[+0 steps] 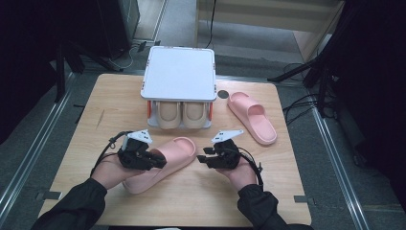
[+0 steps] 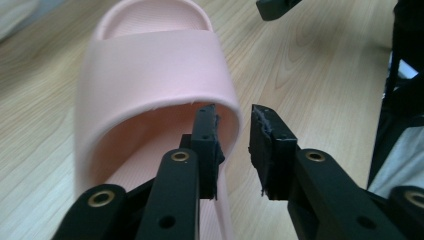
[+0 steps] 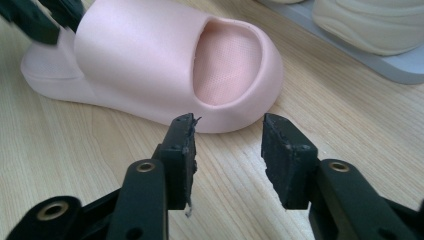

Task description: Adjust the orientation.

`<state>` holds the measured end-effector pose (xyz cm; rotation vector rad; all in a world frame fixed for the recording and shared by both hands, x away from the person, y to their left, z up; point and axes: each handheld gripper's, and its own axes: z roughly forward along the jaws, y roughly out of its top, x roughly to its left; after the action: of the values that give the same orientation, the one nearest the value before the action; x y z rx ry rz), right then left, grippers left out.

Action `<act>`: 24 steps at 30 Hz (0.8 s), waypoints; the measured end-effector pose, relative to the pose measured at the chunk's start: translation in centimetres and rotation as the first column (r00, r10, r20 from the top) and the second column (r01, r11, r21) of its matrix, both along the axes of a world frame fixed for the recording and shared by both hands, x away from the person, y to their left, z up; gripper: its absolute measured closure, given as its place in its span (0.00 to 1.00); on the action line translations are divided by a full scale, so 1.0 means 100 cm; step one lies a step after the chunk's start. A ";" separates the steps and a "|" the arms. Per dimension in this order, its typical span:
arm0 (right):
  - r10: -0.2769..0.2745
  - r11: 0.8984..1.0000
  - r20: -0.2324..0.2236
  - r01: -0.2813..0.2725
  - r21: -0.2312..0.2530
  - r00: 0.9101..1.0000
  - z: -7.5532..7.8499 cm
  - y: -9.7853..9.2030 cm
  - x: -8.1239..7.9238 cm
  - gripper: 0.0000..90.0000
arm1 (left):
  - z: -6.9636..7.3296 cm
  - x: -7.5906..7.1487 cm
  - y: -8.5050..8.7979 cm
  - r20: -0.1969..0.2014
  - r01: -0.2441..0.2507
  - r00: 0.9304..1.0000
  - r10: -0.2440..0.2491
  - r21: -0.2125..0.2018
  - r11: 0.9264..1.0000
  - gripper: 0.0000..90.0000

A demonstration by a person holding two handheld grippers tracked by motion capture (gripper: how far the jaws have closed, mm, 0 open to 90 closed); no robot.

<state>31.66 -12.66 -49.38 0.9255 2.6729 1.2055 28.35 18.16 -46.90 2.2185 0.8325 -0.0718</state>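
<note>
On the wooden table (image 1: 95,103), just in front of the person, a pink slipper (image 1: 165,163) lies flat at a slant, toe toward the white shoe rack (image 1: 179,73). The left gripper (image 1: 152,160) sits right at the slipper's strap: in the left gripper view one jaw is tucked under the strap's edge, the other stands outside it, and there's a clear gap between the pads and the strap wall, so nothing is clamped. The right gripper (image 1: 205,157) hovers just beside the slipper's toe, jaws parted wide over bare wood, holding nothing. A second pink slipper (image 1: 252,118) rests well apart, to the right of the rack, where a beige pair (image 1: 181,115) sits on the lower shelf.
</note>
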 end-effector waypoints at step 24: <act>0.068 0.995 -0.064 -0.072 -0.062 0.996 -0.020 0.031 0.006 0.91 | -0.036 0.033 0.054 -0.055 -0.191 0.979 0.196 0.089 0.977 0.99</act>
<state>32.23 -9.57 -51.37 0.8810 2.7972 1.1141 31.68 23.57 -50.47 2.2102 1.1014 -0.0133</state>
